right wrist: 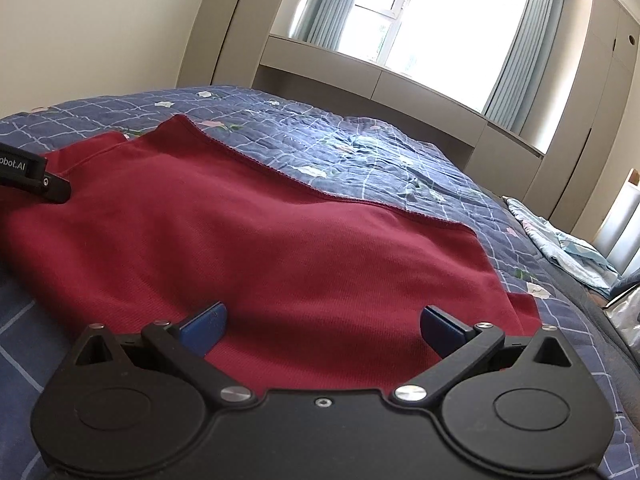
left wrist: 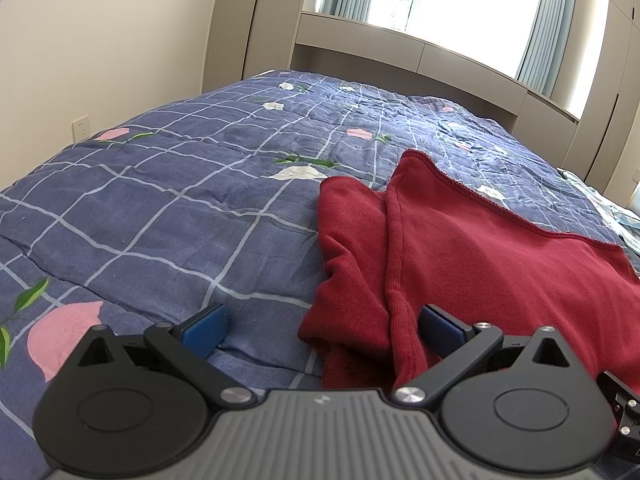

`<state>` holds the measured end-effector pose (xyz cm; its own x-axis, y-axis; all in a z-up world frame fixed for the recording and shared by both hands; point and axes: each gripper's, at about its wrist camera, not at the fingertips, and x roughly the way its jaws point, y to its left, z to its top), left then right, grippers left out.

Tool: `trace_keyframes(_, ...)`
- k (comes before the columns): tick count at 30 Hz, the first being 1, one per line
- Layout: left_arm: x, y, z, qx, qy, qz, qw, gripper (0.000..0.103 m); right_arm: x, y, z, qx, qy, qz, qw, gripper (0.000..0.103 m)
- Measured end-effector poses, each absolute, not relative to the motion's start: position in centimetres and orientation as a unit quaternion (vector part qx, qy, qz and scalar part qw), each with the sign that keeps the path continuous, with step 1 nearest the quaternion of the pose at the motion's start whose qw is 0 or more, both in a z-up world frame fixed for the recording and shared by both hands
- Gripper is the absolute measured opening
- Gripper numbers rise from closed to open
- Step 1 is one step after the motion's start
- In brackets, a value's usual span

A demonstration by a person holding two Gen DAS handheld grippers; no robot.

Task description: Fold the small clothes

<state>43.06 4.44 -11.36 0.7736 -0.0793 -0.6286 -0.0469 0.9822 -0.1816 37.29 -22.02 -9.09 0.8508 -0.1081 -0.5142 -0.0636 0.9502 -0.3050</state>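
Note:
A dark red knit garment [left wrist: 472, 248] lies spread on the blue checked quilt [left wrist: 168, 184], with a folded flap along its left side. My left gripper [left wrist: 324, 330] is open at the garment's near left edge; its right finger rests over the red cloth and its left finger over the quilt. In the right wrist view the same red garment [right wrist: 256, 232] fills the middle, and my right gripper [right wrist: 324, 328] is open low over its near edge, nothing clamped between the blue pads. Part of the left gripper's body [right wrist: 32, 178] shows at the far left.
A pale blue bundle of cloth [right wrist: 568, 248] lies at the bed's right edge. Beige cabinets and a bright window [right wrist: 432, 24] stand behind the bed. A wall socket [left wrist: 81, 129] is on the left wall. Open quilt stretches to the left of the garment.

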Motion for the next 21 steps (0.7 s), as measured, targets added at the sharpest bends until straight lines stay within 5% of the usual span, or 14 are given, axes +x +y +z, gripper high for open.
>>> trace_keyframes(21, 40.8, 3.8, -10.4, -0.116, 0.366, -0.045, 0.922, 0.103, 37.3, -22.2, -9.0, -0.15, 0.274, -0.008, 0.95, 0.102)
